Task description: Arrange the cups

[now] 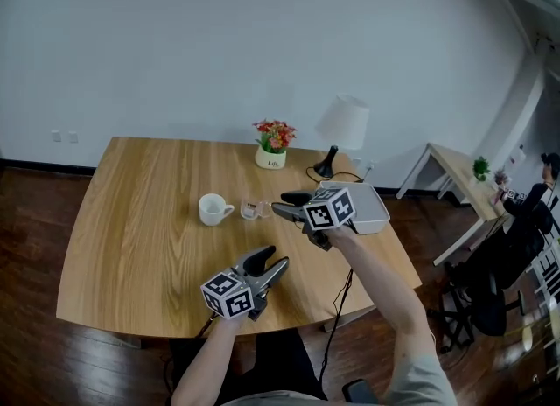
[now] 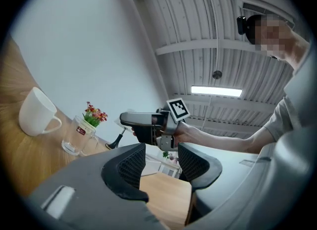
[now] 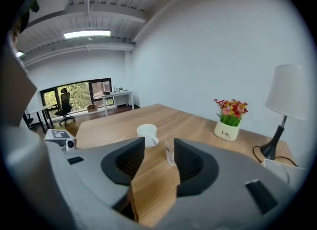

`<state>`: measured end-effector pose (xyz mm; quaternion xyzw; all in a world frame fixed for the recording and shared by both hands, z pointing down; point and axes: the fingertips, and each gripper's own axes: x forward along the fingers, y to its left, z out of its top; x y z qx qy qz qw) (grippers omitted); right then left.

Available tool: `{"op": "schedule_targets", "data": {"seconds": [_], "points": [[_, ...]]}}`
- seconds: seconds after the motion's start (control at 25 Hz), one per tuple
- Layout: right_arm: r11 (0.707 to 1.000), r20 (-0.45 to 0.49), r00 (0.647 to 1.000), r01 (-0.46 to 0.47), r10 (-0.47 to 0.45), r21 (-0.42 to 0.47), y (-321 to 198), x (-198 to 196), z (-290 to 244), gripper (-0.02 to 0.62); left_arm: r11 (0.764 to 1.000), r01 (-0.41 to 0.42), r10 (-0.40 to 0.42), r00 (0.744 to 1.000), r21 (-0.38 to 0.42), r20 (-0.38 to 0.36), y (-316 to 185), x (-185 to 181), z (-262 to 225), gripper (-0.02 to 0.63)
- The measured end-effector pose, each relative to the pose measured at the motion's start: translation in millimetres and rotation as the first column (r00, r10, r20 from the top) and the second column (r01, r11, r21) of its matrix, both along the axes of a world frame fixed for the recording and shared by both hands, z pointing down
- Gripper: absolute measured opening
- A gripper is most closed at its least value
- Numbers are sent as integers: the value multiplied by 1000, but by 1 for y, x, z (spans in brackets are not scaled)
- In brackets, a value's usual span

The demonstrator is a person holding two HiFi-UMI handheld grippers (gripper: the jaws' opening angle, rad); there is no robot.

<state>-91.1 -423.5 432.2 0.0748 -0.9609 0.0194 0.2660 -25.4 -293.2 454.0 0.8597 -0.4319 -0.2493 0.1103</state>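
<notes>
Left gripper [image 1: 276, 258], right gripper [image 1: 280, 203] (both agape, empty) above table [image 1: 131, 220]

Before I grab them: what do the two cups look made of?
White cup: looks like glazed ceramic, opaque white with a smooth, even surface. Clear cup: likely glass, possibly clear plastic; the table shows through it.

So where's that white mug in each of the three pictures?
Head view: white mug just left of centre, left of the glass cup.
Left gripper view: mug at the far left.
Right gripper view: mug near centre, just above the jaws.
Shared landmark: the flower pot, in all three.
</notes>
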Motion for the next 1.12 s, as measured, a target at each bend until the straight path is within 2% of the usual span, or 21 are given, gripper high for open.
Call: {"op": "schedule_targets", "data": {"seconds": [0.16, 0.36, 0.56, 0.72, 0.88, 0.92, 1.0, 1.12], "points": [[1000, -125, 992, -16, 19, 25, -43, -18, 13, 199, 999, -35, 35, 999, -38, -7, -5, 14, 16, 198], [999, -285, 958, -11, 21, 38, -81, -55, 31, 199, 995, -47, 49, 999, -87, 22, -11, 18, 26, 198], [998, -455, 890, 4, 28, 69, -102, -80, 62, 202, 990, -24, 29, 999, -142, 31, -19, 16, 37, 196], [999, -572, 820, 1, 30, 54, -110, -84, 91, 202, 981, -31, 44, 997, -192, 65, -23, 23, 46, 196], [999, -641, 767, -17, 30, 27, -113, -80, 116, 136, 974, 10, 13, 995, -225, 100, -28, 20, 53, 176], [999, -643, 765, -28, 38, 25, -114, -79, 120, 91, 974, 11, 13, 994, -228, 104, -28, 20, 53, 176], [998, -628, 776, -67, 62, 16, -116, -78, 122, 43, 973, 9, 17, 994, -232, 112, -28, 21, 54, 170], [992, -584, 808, -119, 78, -32, -116, -73, 118, 39, 973, 0, 28, 992, -233, 121, -27, 23, 54, 170]]}}
